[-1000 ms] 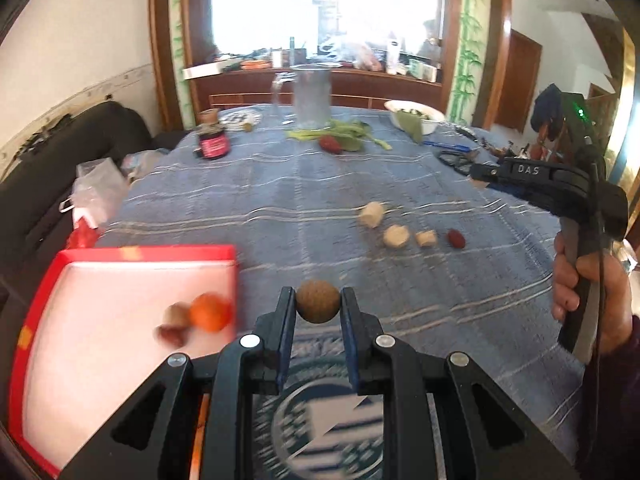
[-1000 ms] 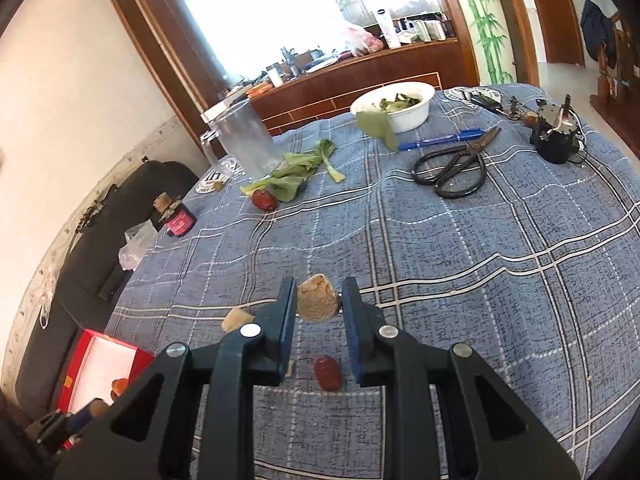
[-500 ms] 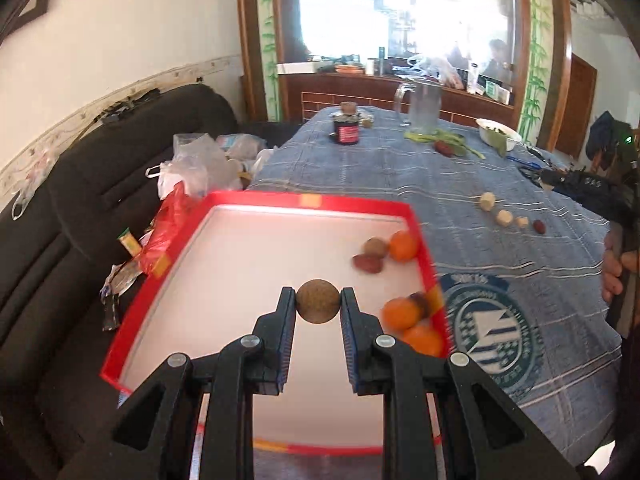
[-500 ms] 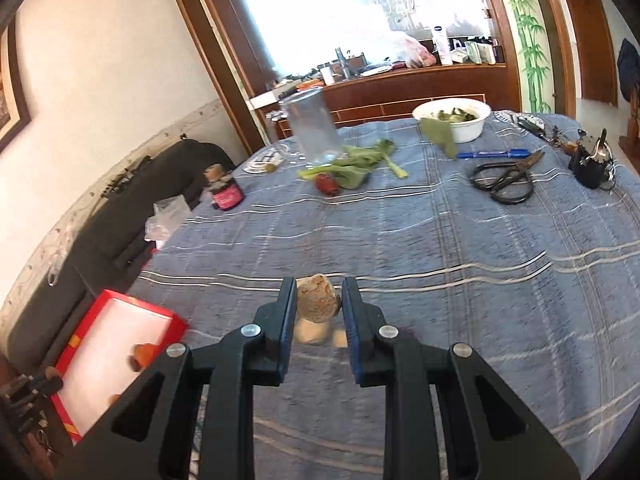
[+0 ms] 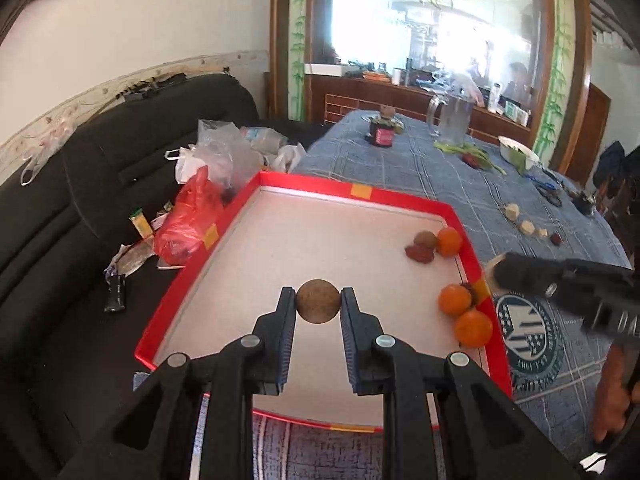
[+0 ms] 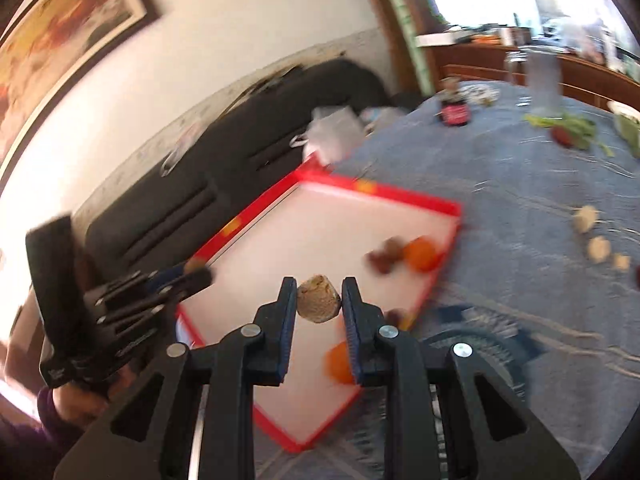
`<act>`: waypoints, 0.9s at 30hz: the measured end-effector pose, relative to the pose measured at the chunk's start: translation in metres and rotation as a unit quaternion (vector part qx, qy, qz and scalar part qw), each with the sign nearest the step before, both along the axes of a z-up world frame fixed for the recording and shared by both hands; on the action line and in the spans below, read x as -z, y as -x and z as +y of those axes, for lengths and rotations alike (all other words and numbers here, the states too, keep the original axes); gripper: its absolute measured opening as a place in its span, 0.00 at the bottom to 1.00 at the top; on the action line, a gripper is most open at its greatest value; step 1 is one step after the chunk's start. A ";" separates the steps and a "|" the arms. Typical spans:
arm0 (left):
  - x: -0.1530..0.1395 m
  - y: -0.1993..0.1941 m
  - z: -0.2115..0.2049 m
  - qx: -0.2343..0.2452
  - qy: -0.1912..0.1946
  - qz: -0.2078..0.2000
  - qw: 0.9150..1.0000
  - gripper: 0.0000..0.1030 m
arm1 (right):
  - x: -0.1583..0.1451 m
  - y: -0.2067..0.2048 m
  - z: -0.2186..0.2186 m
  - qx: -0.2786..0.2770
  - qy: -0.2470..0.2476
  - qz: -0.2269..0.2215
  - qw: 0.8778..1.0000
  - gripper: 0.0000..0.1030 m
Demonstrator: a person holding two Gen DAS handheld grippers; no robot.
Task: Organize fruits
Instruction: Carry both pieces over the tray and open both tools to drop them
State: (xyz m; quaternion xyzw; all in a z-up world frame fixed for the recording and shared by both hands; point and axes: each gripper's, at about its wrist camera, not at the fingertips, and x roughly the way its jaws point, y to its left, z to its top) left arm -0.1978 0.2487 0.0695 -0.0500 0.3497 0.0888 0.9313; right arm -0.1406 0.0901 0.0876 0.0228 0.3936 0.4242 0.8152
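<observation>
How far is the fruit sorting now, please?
Done: three oranges and some small brown fruits lie in the red tray. In hand: left gripper holds a round brown fruit, right gripper a rough tan piece, both over the tray. Left: four small pieces on the tablecloth.

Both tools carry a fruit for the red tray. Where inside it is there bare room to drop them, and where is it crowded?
The red-rimmed white tray is bare over its left half and middle, from the left rim to below the round brown fruit in the left tool. Its right rim is crowded: three oranges and small brown fruits.
</observation>
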 end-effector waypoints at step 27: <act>0.033 -0.021 0.001 0.006 -0.030 0.055 0.998 0.20 | 0.060 0.019 0.045 -0.063 0.091 0.042 0.993 0.25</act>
